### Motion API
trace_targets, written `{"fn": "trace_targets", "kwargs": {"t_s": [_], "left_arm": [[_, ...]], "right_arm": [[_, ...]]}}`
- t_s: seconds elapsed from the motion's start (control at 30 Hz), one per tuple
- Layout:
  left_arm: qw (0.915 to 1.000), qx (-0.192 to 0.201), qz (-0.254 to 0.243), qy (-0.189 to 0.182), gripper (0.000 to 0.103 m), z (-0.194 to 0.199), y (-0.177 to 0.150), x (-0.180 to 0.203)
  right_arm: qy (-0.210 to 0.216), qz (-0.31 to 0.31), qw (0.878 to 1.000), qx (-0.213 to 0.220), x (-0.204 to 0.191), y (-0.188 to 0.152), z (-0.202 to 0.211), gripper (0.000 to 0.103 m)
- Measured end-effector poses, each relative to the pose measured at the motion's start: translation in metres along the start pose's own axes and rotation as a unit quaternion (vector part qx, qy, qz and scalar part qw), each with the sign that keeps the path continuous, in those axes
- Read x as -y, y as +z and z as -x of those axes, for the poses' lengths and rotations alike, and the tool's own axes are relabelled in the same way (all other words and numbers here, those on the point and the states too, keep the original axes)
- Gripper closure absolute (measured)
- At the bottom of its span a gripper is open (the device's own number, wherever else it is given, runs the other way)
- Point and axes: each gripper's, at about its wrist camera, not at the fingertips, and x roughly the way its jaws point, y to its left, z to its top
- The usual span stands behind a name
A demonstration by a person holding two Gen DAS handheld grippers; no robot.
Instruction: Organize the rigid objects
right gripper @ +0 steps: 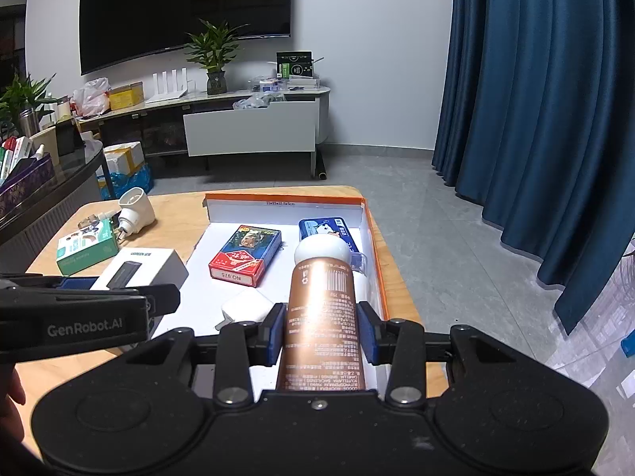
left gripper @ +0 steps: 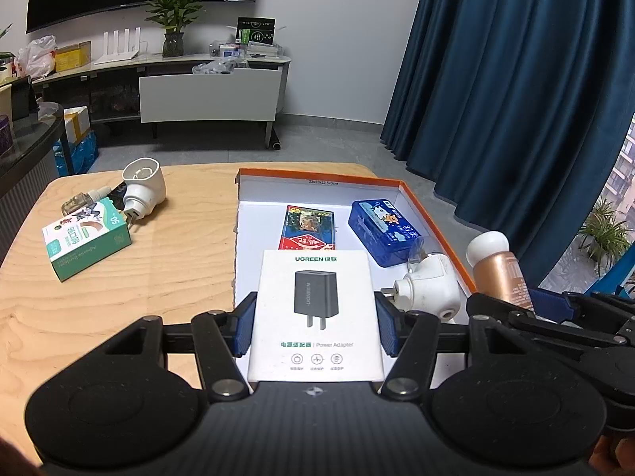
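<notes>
My left gripper (left gripper: 315,327) is shut on a white power-adapter box (left gripper: 315,313), held over the near left part of the orange-rimmed white tray (left gripper: 432,214). My right gripper (right gripper: 322,329) is shut on a copper tube with a white cap (right gripper: 322,305), held above the tray's (right gripper: 371,234) right side. Inside the tray lie a card deck (left gripper: 308,228) (right gripper: 246,254), a blue box (left gripper: 383,232) (right gripper: 323,230) and a white plug device (left gripper: 430,287). A white charger (right gripper: 246,307) lies near the tray's front.
On the wooden table (left gripper: 119,289) left of the tray lie a green bandage box (left gripper: 85,242), a white plug-in vaporizer (left gripper: 143,186) and a small bottle (left gripper: 81,202). Blue curtains (left gripper: 516,99) hang at the right. A TV cabinet (left gripper: 210,95) stands behind.
</notes>
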Motion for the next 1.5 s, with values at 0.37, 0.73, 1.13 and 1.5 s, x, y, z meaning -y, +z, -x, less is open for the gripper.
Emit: {"fn": "trace_targets", "kwargs": {"t_s": [0.37,0.73,1.13,1.5], "left_arm": [[1.0,-0.004,0.001,-0.002,0.044,0.0001,-0.0008,0.0004],[1.0,-0.006,0.001,-0.003,0.044,-0.0011,-0.0022,0.0014],[1.0,-0.007,0.003,-0.003,0.044,-0.0024,-0.0024,0.0008],[0.9999,-0.012,0.003,-0.003,0.044,-0.0042,-0.0038,0.0001]], "right_arm": [[0.0,0.001,1.0,-0.003,-0.0007,-0.0009,0.0008,0.055],[0.0,0.001,1.0,-0.006,-0.0007,0.0007,-0.0003,0.055],[0.0,0.003,1.0,-0.008,-0.001,0.001,-0.0019,0.055],[0.0,0.004,1.0,-0.011,-0.0016,-0.0006,-0.0034,0.055]]}}
